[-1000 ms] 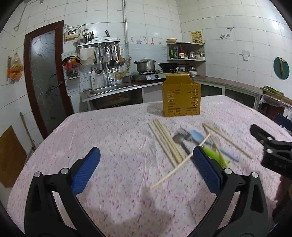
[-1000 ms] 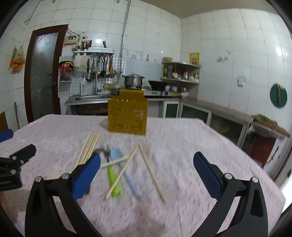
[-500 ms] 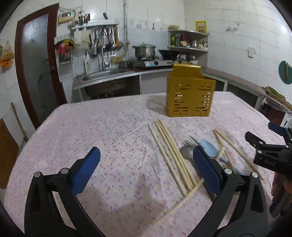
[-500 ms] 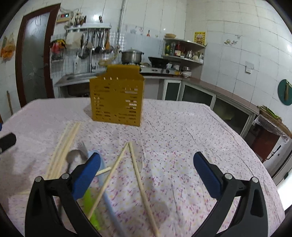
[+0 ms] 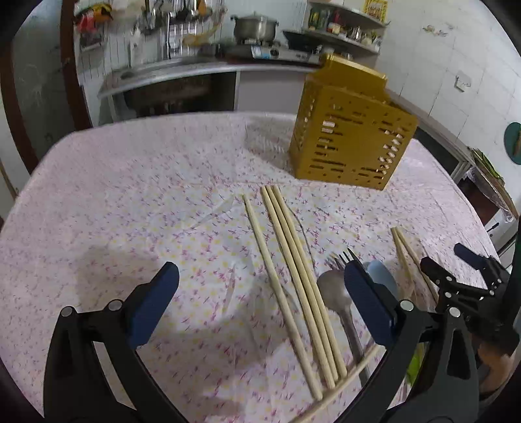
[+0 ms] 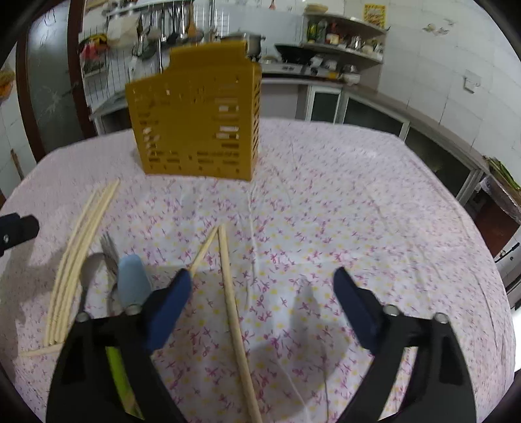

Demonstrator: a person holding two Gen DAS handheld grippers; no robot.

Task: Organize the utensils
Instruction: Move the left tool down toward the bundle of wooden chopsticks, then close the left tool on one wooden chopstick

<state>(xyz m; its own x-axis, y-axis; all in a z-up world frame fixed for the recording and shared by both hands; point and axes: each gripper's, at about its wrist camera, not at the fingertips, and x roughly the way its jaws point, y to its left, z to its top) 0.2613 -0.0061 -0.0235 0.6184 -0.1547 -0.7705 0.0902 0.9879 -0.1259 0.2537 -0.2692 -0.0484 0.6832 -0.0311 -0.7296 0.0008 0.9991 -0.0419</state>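
Note:
A yellow slotted utensil holder (image 5: 351, 140) (image 6: 195, 120) stands upright at the far side of the table. Several wooden chopsticks (image 5: 293, 260) lie between the fingers of my open left gripper (image 5: 260, 293), which hovers above them. To their right lie a metal spoon (image 5: 335, 293), a fork (image 5: 342, 258) and a light blue spoon (image 5: 382, 276). My right gripper (image 6: 263, 299) is closing, its pads clear of the single chopstick (image 6: 231, 293) lying between its fingers. A second chopstick (image 6: 205, 250) crosses beside its left finger. A green handle (image 6: 120, 367) lies under that finger.
A floral tablecloth (image 5: 130, 195) covers the table. The right gripper (image 5: 456, 286) shows at the right edge of the left wrist view. Behind the table are a counter with a sink (image 5: 169, 71), a pot on a stove (image 5: 254, 29) and shelves.
Both grippers have moved forward over the table and tilted down toward the utensils, which now look larger and nearer. The right gripper's fingers stand closer together than before.

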